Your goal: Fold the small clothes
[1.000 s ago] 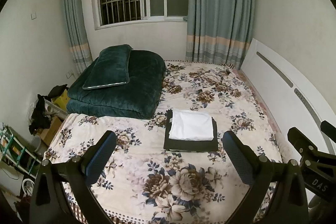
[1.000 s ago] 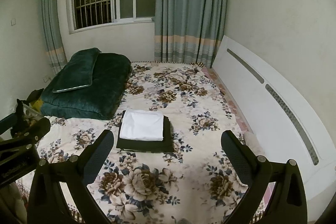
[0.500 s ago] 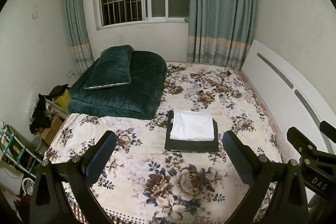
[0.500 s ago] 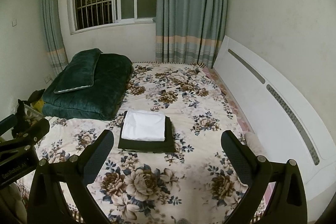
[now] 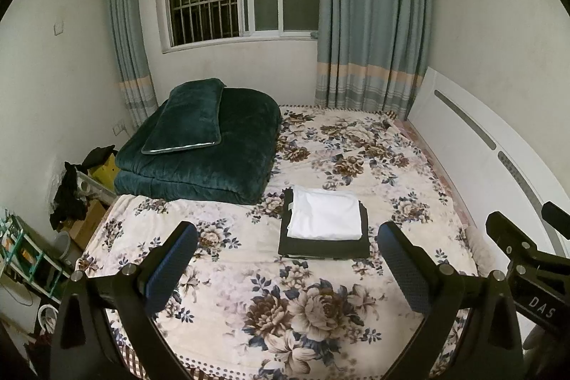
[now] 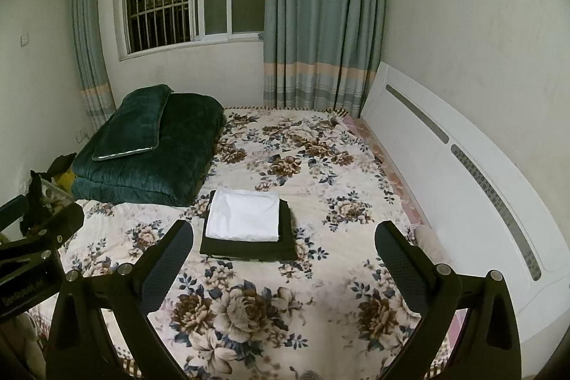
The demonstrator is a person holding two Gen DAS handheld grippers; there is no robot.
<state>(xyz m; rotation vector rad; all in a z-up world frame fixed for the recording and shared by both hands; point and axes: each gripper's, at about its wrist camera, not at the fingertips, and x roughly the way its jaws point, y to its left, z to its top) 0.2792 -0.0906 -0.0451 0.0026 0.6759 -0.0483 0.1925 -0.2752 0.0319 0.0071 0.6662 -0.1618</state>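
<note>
A folded white garment (image 5: 324, 215) lies on top of a folded dark garment (image 5: 322, 247) in the middle of the floral bed (image 5: 249, 273). The stack also shows in the right wrist view, white piece (image 6: 244, 215) on dark piece (image 6: 249, 248). My left gripper (image 5: 286, 267) is open and empty, held above the bed's near part, well short of the stack. My right gripper (image 6: 283, 267) is open and empty, to the right of the stack and nearer than it. The right gripper's body shows at the right edge of the left wrist view.
A folded green quilt (image 5: 203, 152) with a green pillow (image 5: 187, 116) on it lies at the bed's far left. A white headboard (image 5: 481, 159) runs along the right side. Clutter and a small rack (image 5: 25, 259) stand on the floor at left. Window and curtains behind.
Both views have shifted slightly; the grippers have drawn back and dipped a little. The stack has not moved and both grippers stay open.
</note>
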